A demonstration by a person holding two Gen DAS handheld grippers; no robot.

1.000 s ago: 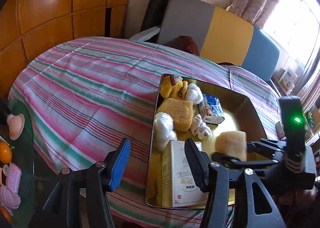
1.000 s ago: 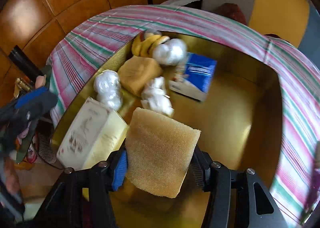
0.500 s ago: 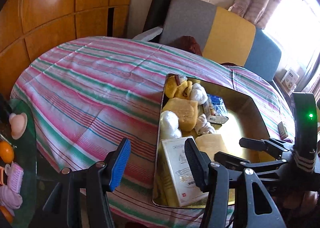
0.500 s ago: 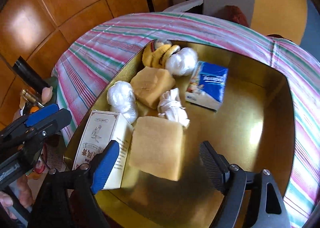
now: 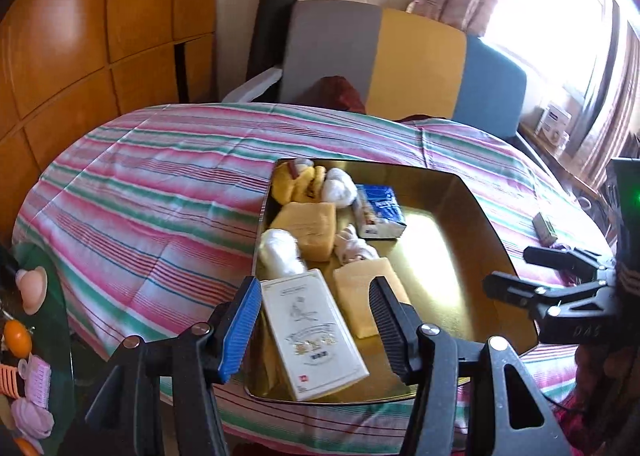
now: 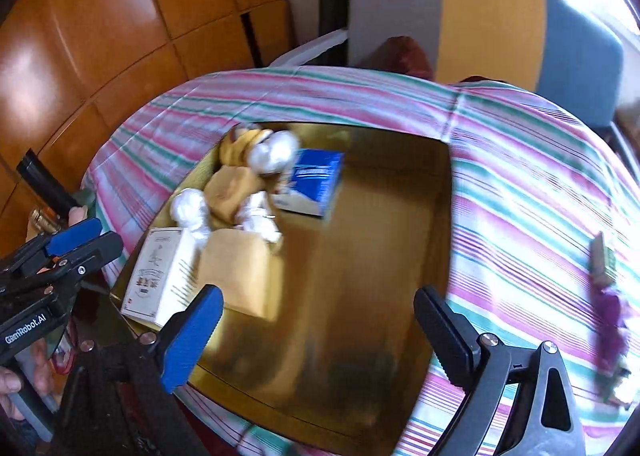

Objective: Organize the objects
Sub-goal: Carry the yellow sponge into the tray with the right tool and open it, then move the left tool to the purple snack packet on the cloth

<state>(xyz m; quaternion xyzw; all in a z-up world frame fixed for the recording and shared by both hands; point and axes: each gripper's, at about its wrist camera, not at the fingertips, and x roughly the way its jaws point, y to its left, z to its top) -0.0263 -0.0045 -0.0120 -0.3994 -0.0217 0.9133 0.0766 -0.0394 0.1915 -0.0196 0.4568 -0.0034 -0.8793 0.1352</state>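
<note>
**Sponge dropped in tray, small green box still out on the right**

Right gripper [image 6: 316, 330] jaws have just been opening, now wide apart, nothing between them. The sponge [image 6: 240, 272] lies flat in the gold tray [image 6: 400, 216], near-left of centre, touching the white box [image 6: 160, 276]. Left gripper [image 5: 312, 324] jaws apart, empty, hovering over the white box [image 5: 316, 336]. Likely next item: green box [image 6: 602, 256] on the striped cloth, right of the tray, long axis running near-far. It lies far-right of the right jaws, so the right hand is nearer.
</note>
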